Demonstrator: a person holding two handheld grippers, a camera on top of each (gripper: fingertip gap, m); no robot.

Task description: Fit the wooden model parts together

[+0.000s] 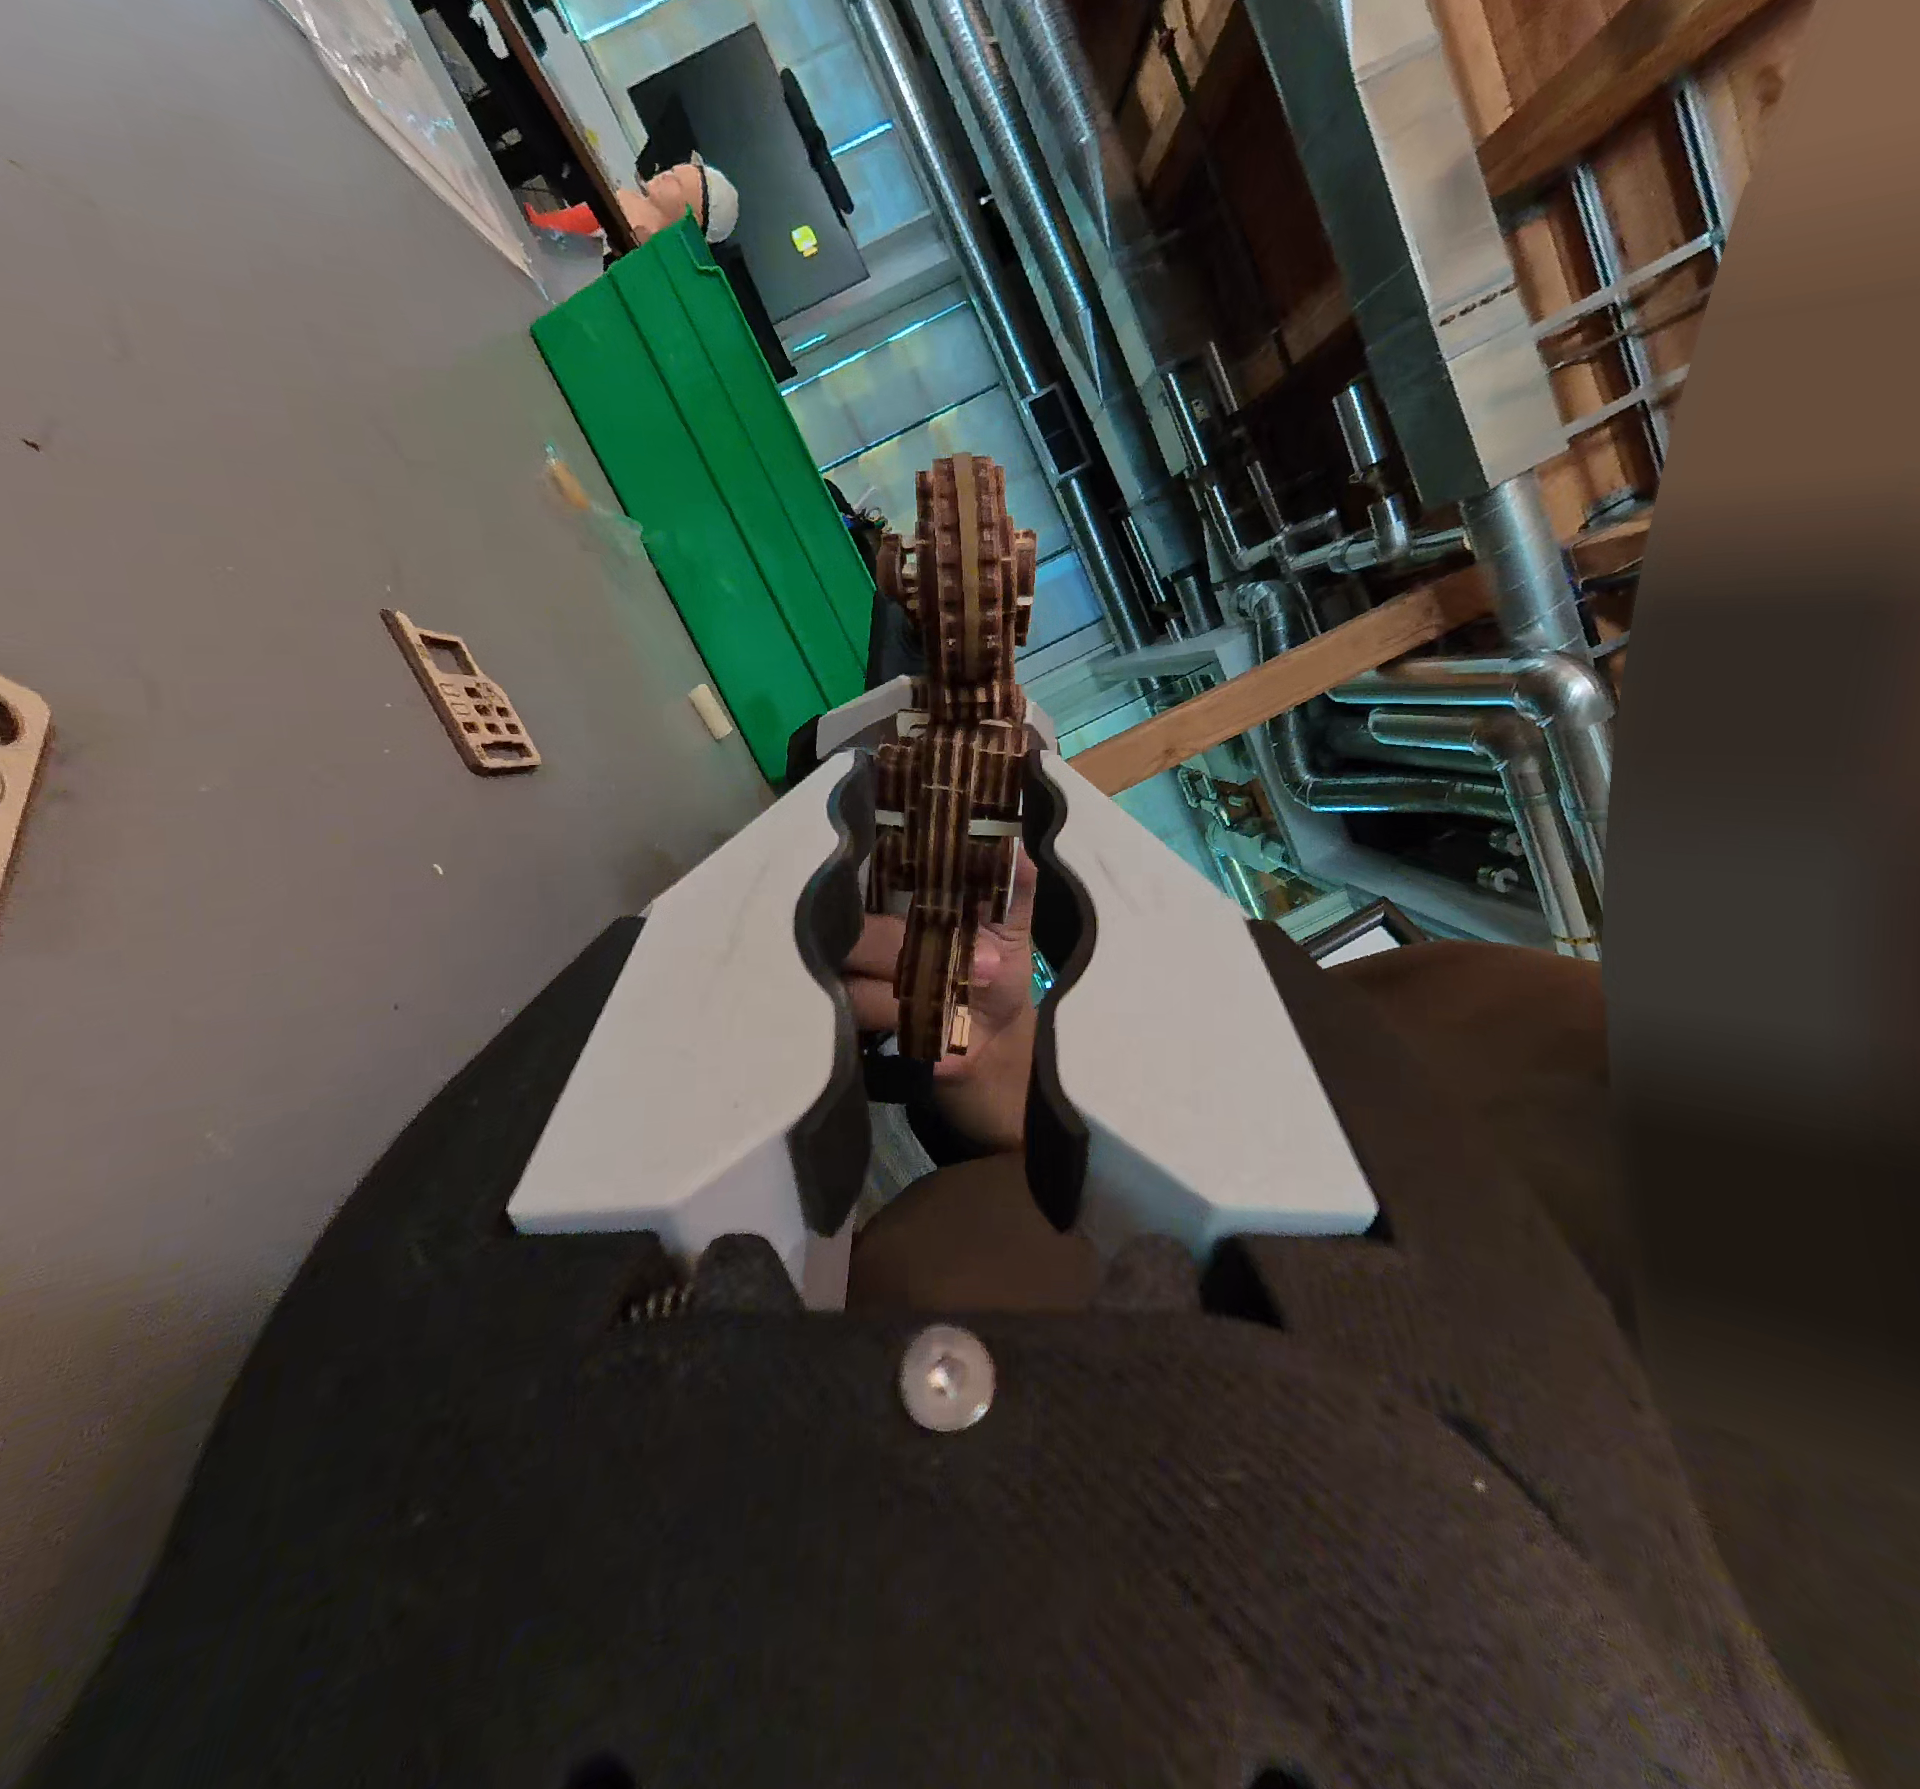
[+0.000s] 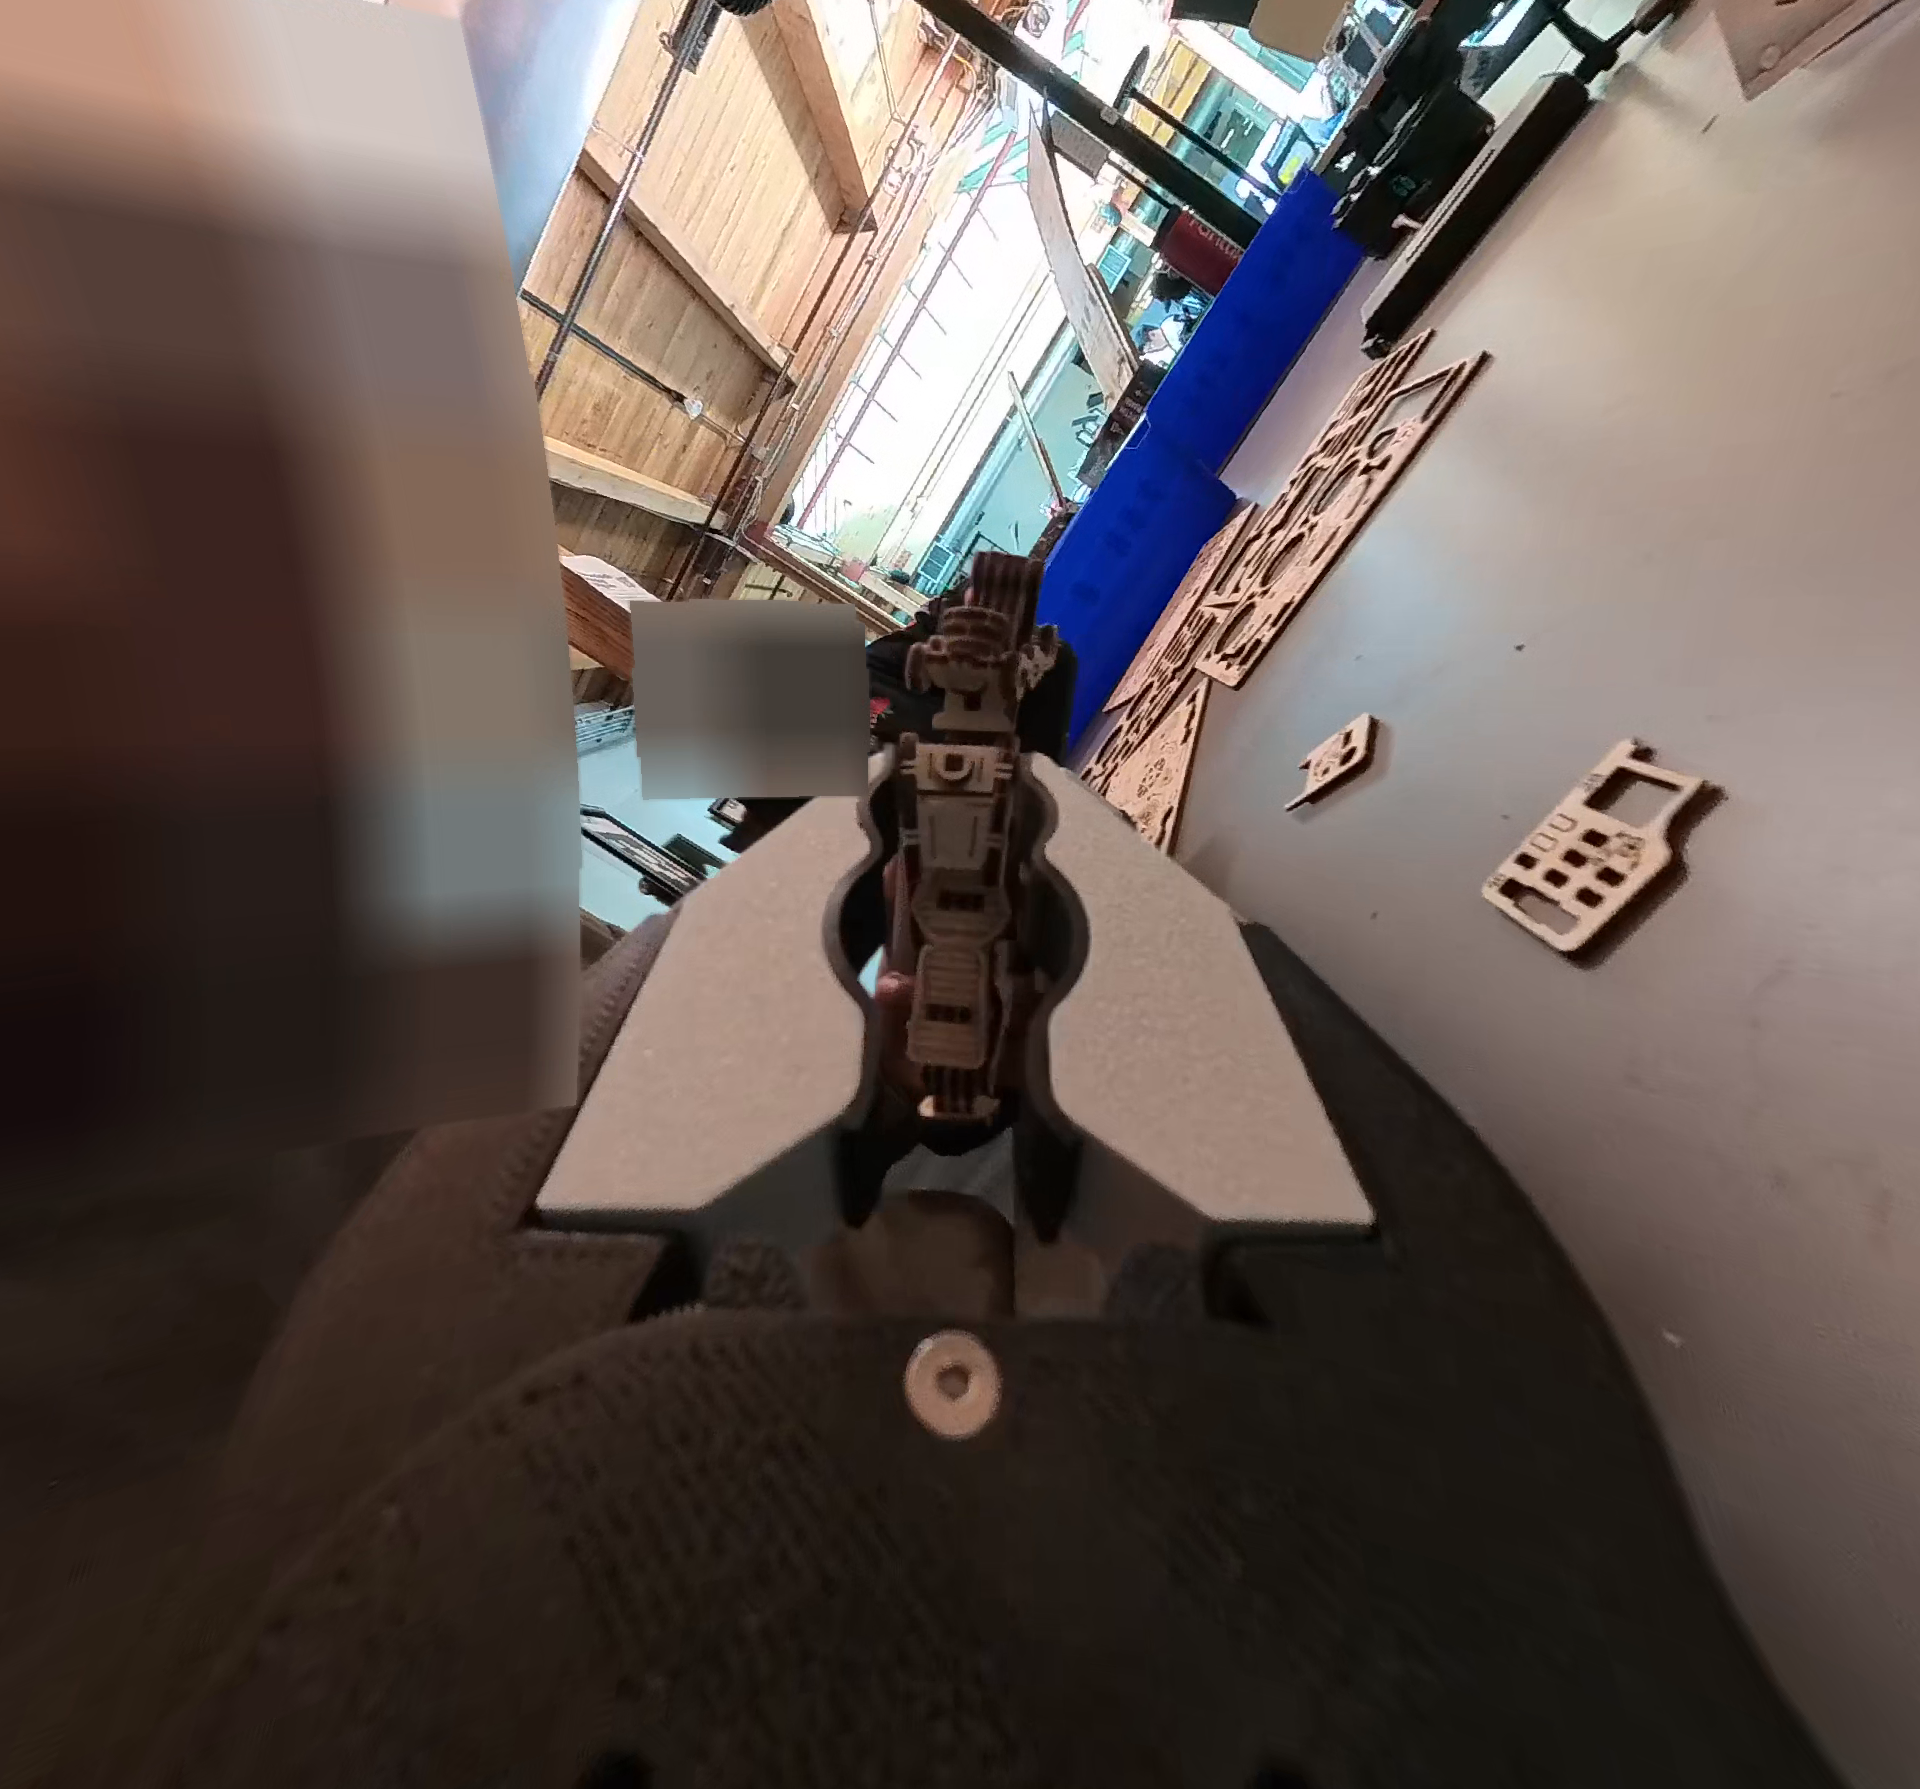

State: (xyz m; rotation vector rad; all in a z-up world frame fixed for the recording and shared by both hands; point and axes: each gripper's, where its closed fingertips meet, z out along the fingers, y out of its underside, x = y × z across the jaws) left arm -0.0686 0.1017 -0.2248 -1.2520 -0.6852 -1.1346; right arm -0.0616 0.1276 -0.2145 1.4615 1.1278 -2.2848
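Observation:
A small wooden model of layered laser-cut plywood [image 1: 961,596] stands between the fingers of my left gripper [image 1: 948,783], which is shut on its lower part. The model is held in the air, off the grey table [image 1: 239,451]. A hand [image 1: 992,1022] shows behind it. In the right wrist view the wooden model [image 2: 961,866] sits between the fingers of my right gripper [image 2: 956,794], which is shut on it. A grey finger tip [image 1: 857,713] of the other gripper shows beside the model in the left wrist view.
A green bin [image 1: 707,492] and a flat cut-out piece [image 1: 462,690] lie on the table in the left wrist view. The right wrist view shows a blue bin [image 2: 1195,451], cut plywood sheets [image 2: 1340,513], a small piece [image 2: 1335,757] and a flat cut-out piece [image 2: 1590,856]. My left and right fingertips are right by each other.

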